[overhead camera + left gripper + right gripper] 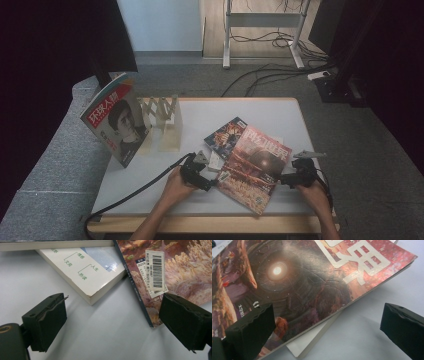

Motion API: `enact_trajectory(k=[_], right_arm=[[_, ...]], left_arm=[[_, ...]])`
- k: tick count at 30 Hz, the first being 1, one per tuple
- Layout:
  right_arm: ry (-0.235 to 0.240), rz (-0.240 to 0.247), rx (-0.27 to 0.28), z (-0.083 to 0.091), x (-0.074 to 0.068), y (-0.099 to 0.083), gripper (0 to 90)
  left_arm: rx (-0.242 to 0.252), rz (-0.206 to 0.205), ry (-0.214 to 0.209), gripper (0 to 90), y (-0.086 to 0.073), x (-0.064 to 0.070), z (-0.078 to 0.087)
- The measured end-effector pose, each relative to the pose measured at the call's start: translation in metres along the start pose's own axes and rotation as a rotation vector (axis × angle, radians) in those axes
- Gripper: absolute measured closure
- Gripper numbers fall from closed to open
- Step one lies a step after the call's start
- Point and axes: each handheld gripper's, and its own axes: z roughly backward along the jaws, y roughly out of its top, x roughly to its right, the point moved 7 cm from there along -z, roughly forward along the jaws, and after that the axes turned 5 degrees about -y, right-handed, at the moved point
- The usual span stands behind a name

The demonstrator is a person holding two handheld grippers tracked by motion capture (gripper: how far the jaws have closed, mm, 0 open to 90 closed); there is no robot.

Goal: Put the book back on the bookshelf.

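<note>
Where the high view blurs, barcode label (155,271) legible.

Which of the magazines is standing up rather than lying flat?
The magazine with the portrait cover, propped against the wooden rack at the table's left. The red magazine and the others lie flat in a pile between the grippers.

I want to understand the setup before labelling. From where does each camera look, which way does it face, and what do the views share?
High view: above the person's side, facing forward and down on the table; both forearms, left gripper and right gripper show.
Left gripper view: rides the left gripper, facing the red magazine corner and a white book; open jaws show.
Right gripper view: rides the right gripper, facing the red magazine's cover; open jaws show.
Shared: all three show the red magazine.
</note>
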Motion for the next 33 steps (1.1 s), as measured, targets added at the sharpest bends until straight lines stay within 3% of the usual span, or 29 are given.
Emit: enact_trajectory(k=[10, 15, 20, 27, 33], right_arm=[[0.129, -0.072, -0.012, -0.013, -0.002, 0.004, 0.0], [0.147, -0.071, -0.021, -0.017, -0.004, 0.009, 0.0], [0.120, -0.056, -0.039, -0.015, -0.005, 0.010, 0.0], [0.054, -0.012, -0.024, -0.004, -0.007, 0.013, 8.3], [0.052, -0.008, -0.001, 0.002, -0.006, 0.017, 13.0]], left_arm=[[0.026, 0.019, -0.016, 7.4, -0.002, -0.001, -0.001], [0.026, 0.012, -0.013, 7.9, -0.002, 0.000, 0.000], [0.026, 0.008, -0.009, 8.2, -0.002, 0.000, 0.000], [0.025, 0.012, -0.011, 8.2, -0.002, 0.000, 0.000], [0.026, 0.012, -0.008, 8.2, -0.002, 0.000, 0.000]])
